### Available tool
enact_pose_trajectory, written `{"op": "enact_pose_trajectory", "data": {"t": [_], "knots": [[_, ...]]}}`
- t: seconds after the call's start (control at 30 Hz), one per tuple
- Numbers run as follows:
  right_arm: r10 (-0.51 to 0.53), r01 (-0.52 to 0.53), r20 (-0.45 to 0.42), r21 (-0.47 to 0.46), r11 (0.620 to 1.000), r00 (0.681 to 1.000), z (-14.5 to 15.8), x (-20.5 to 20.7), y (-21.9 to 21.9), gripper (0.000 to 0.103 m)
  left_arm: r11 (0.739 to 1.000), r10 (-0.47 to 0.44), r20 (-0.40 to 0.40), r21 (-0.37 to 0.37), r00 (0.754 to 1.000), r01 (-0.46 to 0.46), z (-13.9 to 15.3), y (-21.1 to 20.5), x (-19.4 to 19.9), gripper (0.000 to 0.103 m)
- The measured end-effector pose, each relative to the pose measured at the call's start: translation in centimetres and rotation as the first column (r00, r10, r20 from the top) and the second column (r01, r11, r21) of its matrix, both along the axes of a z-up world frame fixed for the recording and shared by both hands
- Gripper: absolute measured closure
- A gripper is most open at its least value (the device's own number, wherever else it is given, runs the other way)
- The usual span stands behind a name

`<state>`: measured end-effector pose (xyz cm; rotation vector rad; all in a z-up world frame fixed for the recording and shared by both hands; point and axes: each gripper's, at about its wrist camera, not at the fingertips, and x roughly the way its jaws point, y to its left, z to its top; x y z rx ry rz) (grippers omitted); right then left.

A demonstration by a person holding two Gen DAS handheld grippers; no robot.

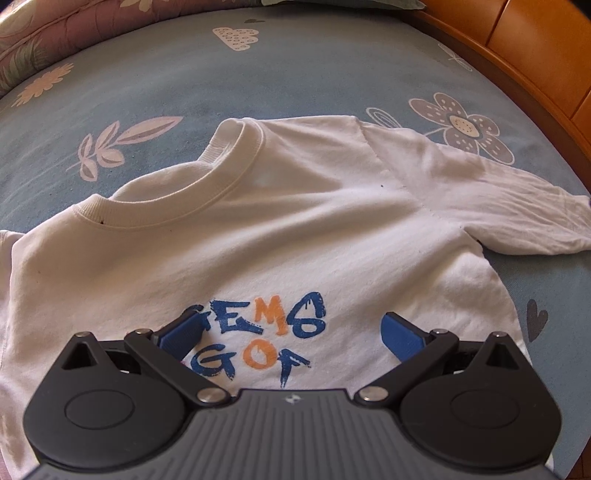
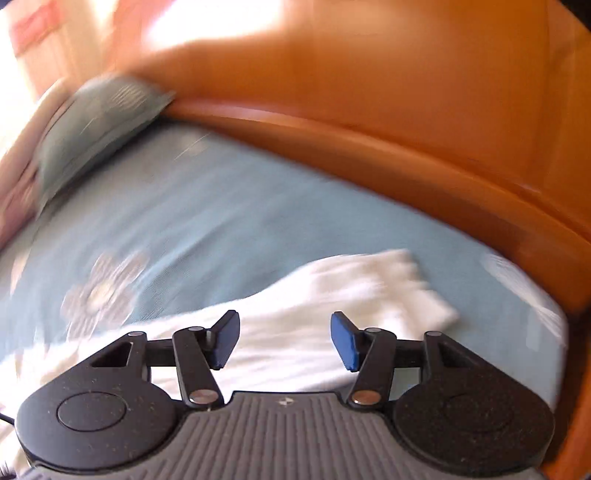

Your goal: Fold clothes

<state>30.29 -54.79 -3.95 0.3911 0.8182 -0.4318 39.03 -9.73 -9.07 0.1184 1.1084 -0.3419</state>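
A white T-shirt (image 1: 258, 236) with blue and orange lettering (image 1: 266, 332) lies face up on a blue floral bedsheet (image 1: 258, 74). Its collar (image 1: 166, 199) points away from me and its right sleeve (image 1: 498, 206) stretches out to the right. My left gripper (image 1: 291, 328) hovers open over the chest print, blue fingers spread wide, nothing between them. In the blurred right wrist view, my right gripper (image 2: 284, 339) is open just above that sleeve (image 2: 354, 291), whose cuff end lies ahead to the right.
An orange wooden bed frame (image 2: 406, 155) runs along the right side of the mattress, also at the top right (image 1: 535, 48) in the left wrist view. A grey-green pillow (image 2: 99, 118) and a pink floral cover (image 1: 44, 33) lie at the far end.
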Motion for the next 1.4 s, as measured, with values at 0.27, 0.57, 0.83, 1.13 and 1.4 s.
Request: {"op": "enact_pose_trajectory", "data": {"t": [0.27, 0.57, 0.83, 1.13, 1.4], "knots": [[-0.040, 0.037, -0.041, -0.064, 0.997, 0.998, -1.6, 3.6, -2.8, 0.043, 0.999, -0.031, 0.005, 0.015, 1.000, 0.031, 0.1, 0.8, 0.0, 0.001], [0.395, -0.395, -0.009, 0.014, 0.919, 0.919, 1.6, 6.3, 8.2, 0.038, 0.987, -0.153, 0.007, 0.052, 0.988, 0.152, 1.5, 2.3, -2.1, 0.001], [0.689, -0.697, -0.105, -0.076, 0.713, 0.717, -1.2, 9.7, 21.5, 0.038, 0.991, -0.116, 0.031, 0.066, 0.993, 0.113, 1.1, 4.4, -3.3, 0.001], [0.581, -0.583, -0.052, -0.095, 0.807, 0.812, 0.0, 13.9, 18.9, 0.034, 0.991, -0.115, 0.080, 0.073, 0.990, 0.109, 0.9, 5.9, -2.2, 0.001], [0.801, -0.800, 0.013, 0.060, 0.597, 0.598, 1.9, 6.4, 25.3, 0.033, 0.997, -0.049, 0.049, 0.058, 0.998, 0.046, 1.1, 9.4, -2.6, 0.001]]}}
